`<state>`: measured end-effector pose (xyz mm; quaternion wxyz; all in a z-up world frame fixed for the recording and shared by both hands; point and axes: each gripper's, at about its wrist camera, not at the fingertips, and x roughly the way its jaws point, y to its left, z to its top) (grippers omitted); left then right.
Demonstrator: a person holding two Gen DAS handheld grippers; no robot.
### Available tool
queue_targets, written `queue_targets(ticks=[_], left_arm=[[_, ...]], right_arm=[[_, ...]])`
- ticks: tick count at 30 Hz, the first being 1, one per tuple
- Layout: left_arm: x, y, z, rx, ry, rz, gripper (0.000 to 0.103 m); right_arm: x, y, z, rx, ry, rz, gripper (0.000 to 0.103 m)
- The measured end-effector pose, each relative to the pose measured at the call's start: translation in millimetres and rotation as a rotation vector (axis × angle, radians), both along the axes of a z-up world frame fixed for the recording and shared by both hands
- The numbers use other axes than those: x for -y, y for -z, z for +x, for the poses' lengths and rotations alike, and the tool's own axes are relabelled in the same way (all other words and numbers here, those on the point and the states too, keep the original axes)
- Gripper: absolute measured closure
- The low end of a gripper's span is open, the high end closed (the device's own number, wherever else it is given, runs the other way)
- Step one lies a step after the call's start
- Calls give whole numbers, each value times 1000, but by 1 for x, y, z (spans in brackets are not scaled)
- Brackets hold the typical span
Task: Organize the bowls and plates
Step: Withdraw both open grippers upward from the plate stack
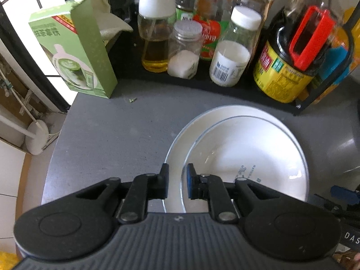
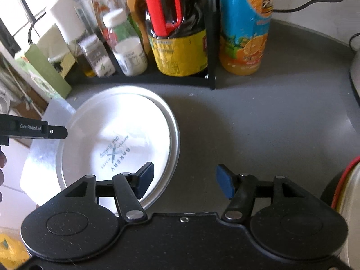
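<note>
A white plate [image 1: 180, 139] lies on the grey counter, with a second white dish with printed lettering [image 1: 247, 153] nested on it. My left gripper [image 1: 177, 181] hovers at their near left rim; its jaws stand a small gap apart, straddling the inner dish's rim, and I cannot tell if they pinch it. In the right wrist view the same stack [image 2: 117, 139] lies at left. My right gripper [image 2: 184, 180] is open and empty, its left finger over the stack's near right edge. The left gripper's body [image 2: 33, 131] reaches in from the left.
A black rack [image 1: 202, 83] at the back holds oil, spice jars, a milk bottle and a large soy sauce bottle [image 1: 290, 67]. A green box [image 1: 74, 49] stands at left by the counter edge. An orange juice bottle [image 2: 245, 27] stands right of the rack.
</note>
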<state>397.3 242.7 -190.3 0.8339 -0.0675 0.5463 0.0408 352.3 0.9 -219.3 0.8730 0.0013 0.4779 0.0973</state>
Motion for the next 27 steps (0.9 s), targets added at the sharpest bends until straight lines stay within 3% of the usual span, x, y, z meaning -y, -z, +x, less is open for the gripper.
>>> queue_targets(ticks=[4,7,10,12,14,23,27], left_arm=[[-2,-17,-10,43,-1,0,56],[-1,-32,-16,74,-8,-10,45],[4,-46,-21,107,-12,-5,31],[10,-56,-25,117,-27,19,21],[17,-68,-30,139,-13,34,20],[59,-111,-69,228,-17,46,16],[79,-122,-92,258,-16,55,8]], right_arm=[[4,-11,-11,47,1,16,39],[8,-22,-19,107,3,29,25],[14,-33,-25,147,3,44,19],[20,-42,-31,175,5,53,4],[28,-52,-40,205,-8,72,0],[76,-85,-88,266,-48,105,0],[105,-92,-110,295,-19,128,0]])
